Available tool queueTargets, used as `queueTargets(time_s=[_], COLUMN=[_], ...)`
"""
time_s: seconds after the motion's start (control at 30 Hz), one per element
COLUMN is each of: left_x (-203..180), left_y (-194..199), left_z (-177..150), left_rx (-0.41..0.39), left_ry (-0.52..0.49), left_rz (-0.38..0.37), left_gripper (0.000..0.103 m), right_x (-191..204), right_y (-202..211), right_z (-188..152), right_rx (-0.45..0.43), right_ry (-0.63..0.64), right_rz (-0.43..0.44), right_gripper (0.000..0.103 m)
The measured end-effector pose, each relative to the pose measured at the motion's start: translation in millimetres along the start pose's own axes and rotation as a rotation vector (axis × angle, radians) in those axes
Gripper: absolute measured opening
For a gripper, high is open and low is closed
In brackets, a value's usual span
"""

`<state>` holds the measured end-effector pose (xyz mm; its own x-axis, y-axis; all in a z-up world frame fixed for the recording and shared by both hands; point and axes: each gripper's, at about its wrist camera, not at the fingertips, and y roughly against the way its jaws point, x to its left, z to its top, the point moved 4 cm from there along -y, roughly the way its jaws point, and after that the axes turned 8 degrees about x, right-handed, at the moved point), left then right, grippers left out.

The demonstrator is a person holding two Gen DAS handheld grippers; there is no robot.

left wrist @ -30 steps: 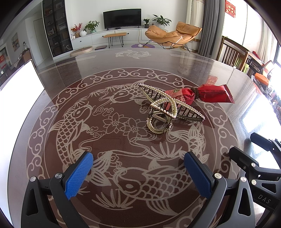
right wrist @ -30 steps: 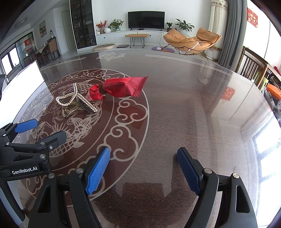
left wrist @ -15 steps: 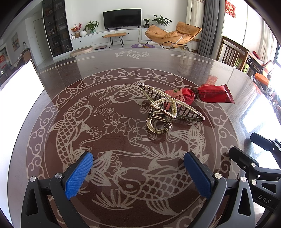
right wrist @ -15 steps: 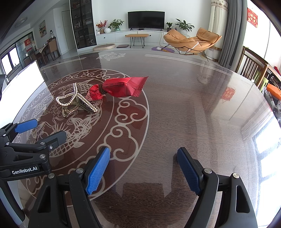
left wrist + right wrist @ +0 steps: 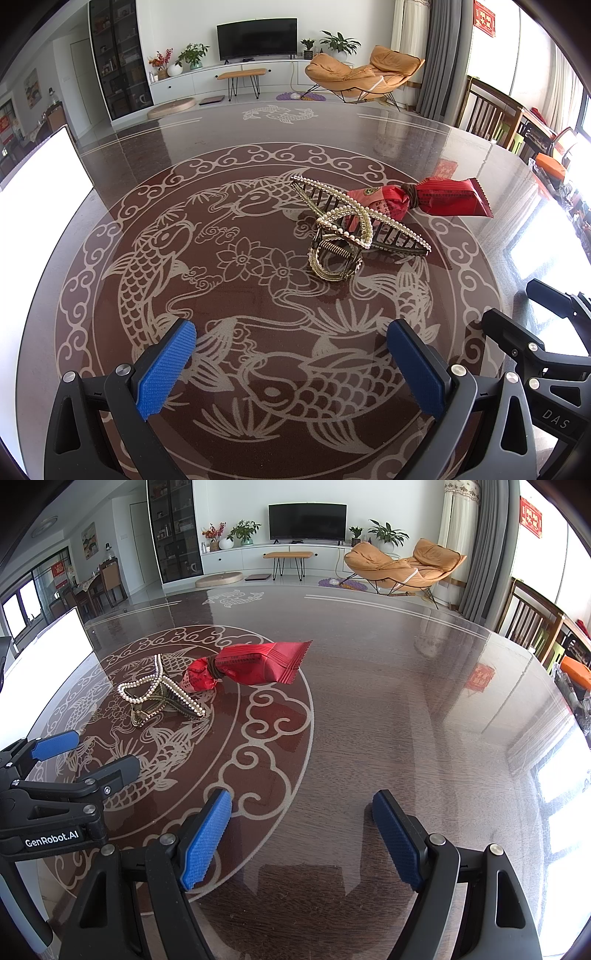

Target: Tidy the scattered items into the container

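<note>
Nearest the cameras, the left gripper (image 5: 290, 363) with blue ribbed pads hung spread wide and empty above the glossy dark round table (image 5: 258, 295) with pale fish engraving. Beside it, the right gripper (image 5: 301, 840) gaped likewise, holding nothing. Farther on, near the table's middle, lay the pearl-studded bronze metal hair claw (image 5: 351, 232), and touching its far side the red crinkled plastic snack packet (image 5: 424, 199). Neither tool touched them.

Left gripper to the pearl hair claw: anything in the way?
Nothing visible. Only bare tabletop lies between the open left gripper and the pearl hair claw. The red snack packet sits behind the claw, beyond it.
</note>
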<state>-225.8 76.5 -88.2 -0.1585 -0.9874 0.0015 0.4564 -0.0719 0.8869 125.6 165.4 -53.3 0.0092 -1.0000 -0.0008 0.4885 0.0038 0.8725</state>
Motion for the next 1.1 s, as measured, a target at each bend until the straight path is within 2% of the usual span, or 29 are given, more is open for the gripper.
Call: queueTargets(time_s=[1.1], left_x=[0.1], left_y=[0.2], left_z=[0.0], left_rx=[0.000], left_ry=[0.000], left_rz=[0.000], left_gripper=[0.103], right_x=[0.4], right_y=[2.8], right_z=[0.8], right_rx=[0.000], right_ry=[0.000], right_rz=[0.000], right_gripper=[0.080])
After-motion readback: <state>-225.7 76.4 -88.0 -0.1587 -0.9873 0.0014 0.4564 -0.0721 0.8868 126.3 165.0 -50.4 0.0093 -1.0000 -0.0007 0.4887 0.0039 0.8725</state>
